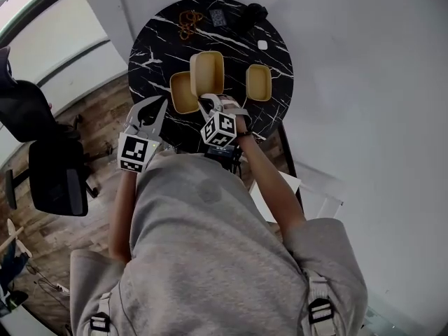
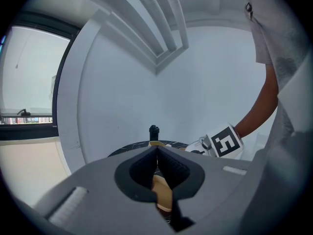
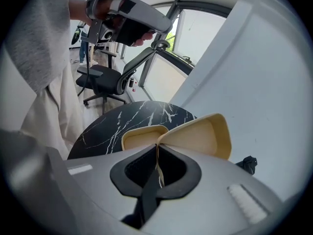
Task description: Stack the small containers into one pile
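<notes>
Three shallow yellow containers are on or over the round black marble table (image 1: 161,40). My right gripper (image 1: 210,103) is shut on the near rim of the middle container (image 1: 207,72), which it holds lifted and tilted (image 3: 200,136). A second container (image 1: 183,93) lies on the table just left of it, partly under its edge (image 3: 142,137). The third container (image 1: 258,82) sits apart at the right. My left gripper (image 1: 157,106) hovers at the table's near left edge with its tips touching (image 2: 156,150) and nothing between them. Below its jaws a yellow container (image 2: 162,195) shows.
At the table's far side lie a brown cord (image 1: 187,23), a dark flat item (image 1: 217,17), a black object (image 1: 256,10) and a small white piece (image 1: 262,45). A black office chair (image 1: 49,166) stands on the floor at the left. White walls close in behind and right.
</notes>
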Tool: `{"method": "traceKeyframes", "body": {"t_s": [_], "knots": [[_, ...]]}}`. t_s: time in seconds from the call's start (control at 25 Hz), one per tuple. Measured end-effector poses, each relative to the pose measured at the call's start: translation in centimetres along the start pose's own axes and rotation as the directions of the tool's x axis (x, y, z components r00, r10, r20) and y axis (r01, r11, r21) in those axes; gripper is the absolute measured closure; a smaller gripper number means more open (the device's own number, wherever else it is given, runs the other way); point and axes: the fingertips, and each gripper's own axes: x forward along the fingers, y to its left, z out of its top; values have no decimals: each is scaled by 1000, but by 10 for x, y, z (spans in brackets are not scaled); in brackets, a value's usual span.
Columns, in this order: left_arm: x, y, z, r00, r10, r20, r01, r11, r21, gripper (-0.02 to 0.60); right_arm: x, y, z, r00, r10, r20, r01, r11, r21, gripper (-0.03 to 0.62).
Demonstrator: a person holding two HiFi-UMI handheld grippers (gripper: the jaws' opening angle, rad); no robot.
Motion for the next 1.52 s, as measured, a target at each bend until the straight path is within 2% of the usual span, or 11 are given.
{"method": "traceKeyframes", "body": {"t_s": [0.2, 0.56, 0.84, 1.12, 1.52], "knots": [[-6, 5, 2, 1000, 11, 27, -11, 1000, -5, 580, 5, 9, 21, 999, 40, 34, -41, 999, 27, 566], [-15, 10, -6, 999, 32, 15, -32, 999, -17, 580, 21, 41, 29, 991, 133, 10, -134, 991, 5, 566], [-16, 6, -7, 1000, 24, 11, -24, 1000, -14, 580, 37, 63, 18, 978, 206, -31, -206, 979, 6, 566], [-20, 1, -13, 1000, 17, -4, -17, 1000, -17, 580, 50, 72, 10, 967, 245, -70, -241, 969, 50, 566], [-21, 0, -18, 1000, 15, -15, -16, 1000, -23, 580, 63, 82, 7, 949, 294, -113, -290, 956, 55, 562]]}}
